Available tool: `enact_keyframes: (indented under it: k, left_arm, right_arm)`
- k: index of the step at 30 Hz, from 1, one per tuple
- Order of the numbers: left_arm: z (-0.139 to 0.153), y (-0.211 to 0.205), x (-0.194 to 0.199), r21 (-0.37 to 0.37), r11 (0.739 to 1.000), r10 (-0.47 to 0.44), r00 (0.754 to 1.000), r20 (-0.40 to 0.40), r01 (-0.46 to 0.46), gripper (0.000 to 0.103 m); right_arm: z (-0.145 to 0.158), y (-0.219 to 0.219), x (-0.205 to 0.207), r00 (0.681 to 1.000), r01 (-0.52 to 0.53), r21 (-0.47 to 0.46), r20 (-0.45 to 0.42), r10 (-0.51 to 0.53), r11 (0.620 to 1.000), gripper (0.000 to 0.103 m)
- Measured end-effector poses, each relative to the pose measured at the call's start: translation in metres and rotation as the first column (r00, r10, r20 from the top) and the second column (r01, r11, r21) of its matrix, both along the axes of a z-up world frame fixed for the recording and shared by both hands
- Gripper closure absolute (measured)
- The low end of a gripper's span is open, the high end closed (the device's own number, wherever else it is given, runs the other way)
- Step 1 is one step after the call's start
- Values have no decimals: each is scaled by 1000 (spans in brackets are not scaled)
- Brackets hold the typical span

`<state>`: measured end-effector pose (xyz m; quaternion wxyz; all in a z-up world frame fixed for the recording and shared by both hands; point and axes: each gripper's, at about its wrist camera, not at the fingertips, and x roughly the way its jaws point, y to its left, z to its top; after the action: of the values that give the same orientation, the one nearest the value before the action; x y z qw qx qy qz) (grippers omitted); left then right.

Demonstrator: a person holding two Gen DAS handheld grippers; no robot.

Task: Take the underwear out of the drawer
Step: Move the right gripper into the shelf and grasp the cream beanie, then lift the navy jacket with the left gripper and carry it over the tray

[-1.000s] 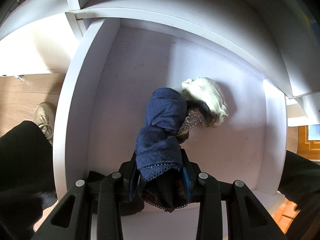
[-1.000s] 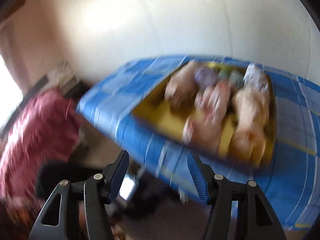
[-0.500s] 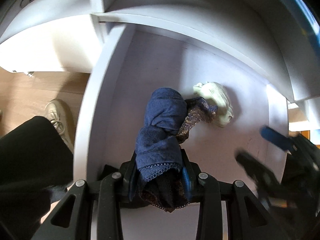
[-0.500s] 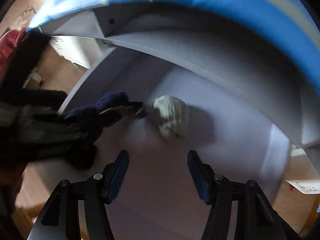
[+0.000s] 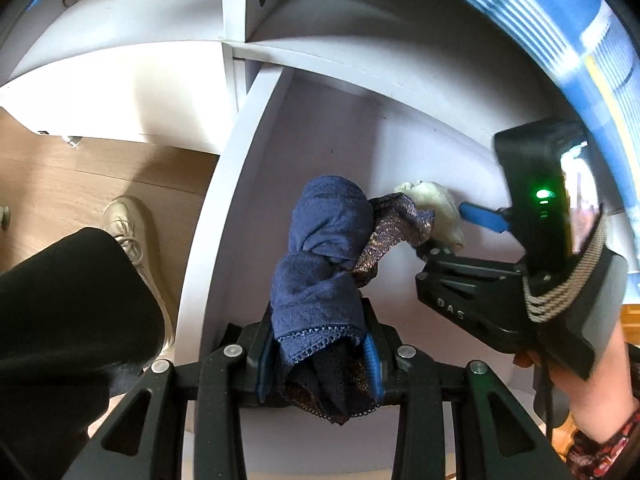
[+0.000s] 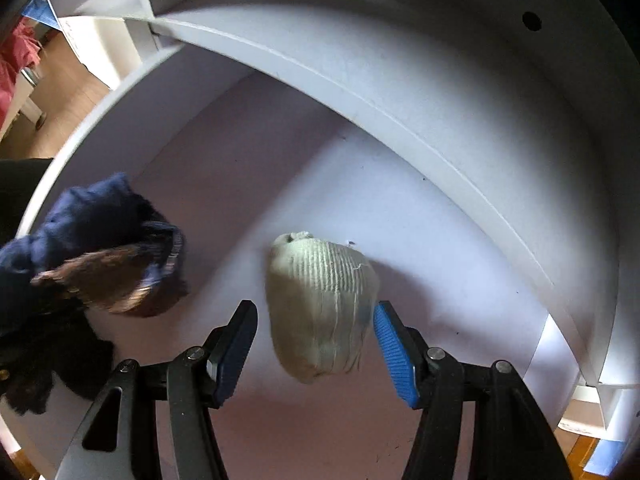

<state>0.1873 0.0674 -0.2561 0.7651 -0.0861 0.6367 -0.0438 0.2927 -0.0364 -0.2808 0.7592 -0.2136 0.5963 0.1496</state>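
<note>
You are looking down into an open white drawer through 2 gripper cameras. Your left gripper is clamped tight on a bunch of dark underwear: navy blue knit fabric with a lace edge, twisted together with a brownish, glittery piece. The bunch rises out of the jaws and hangs over the drawer floor. Your right gripper is inside the drawer with its jaws spread wide, 1 blue-padded finger on either side of a rolled, cream ribbed bundle that lies on the drawer floor. The right finger seems to touch the bundle; the left one stands clear of it. In the left view, your right hand holds that gripper's black body, and a pale shoe shows on the wood floor beside the drawer.
</note>
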Motion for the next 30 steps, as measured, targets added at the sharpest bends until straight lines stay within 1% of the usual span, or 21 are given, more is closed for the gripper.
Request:
enact_keyframes:
  k: [1,3,4,7,12,16,19,24,26,30]
  left_arm:
    - [-1,1,0,-1,1000,-2,1000,1,2,67]
    - [0,-4,0,2,1000,-8,1000,8,8,67]
    - [5,5,-2,2,1000,-12,1000,10,12,67]
    - [9,9,-5,8,1000,-28,1000,14,28,67]
    - [16,5,-7,14,999,-51,998,33,51,67]
    - [25,0,-9,17,997,-80,994,74,79,67]
    - [31,-1,-11,5,996,-92,991,93,91,67]
    - [43,-5,-18,-17,993,-117,987,108,120,67]
    - [52,-5,-21,-26,990,-133,982,132,137,67]
    - [75,-8,-29,-14,981,-187,963,194,193,67]
  right_arm:
    - [-3,-2,-1,1000,-1,3,-14,1,1000,43]
    - [-10,-4,-2,999,-10,-3,-40,10,1000,50]
    - [-12,-8,-3,999,-17,-1,-45,17,1000,50]
    - [-14,-16,-13,998,-38,2,-51,38,999,52]
    - [-18,-30,-28,995,-38,-6,-91,37,999,53]
    - [-20,-46,-47,995,-31,-39,-100,27,999,54]
    - [-26,-60,-57,993,-1,-70,-114,-7,998,54]
    - [-30,-83,-53,981,148,-42,-124,-152,988,55]
    - [-31,-89,-51,974,182,-34,-130,-185,983,55]
    - [-36,-91,-52,973,188,-21,-134,-189,982,55]
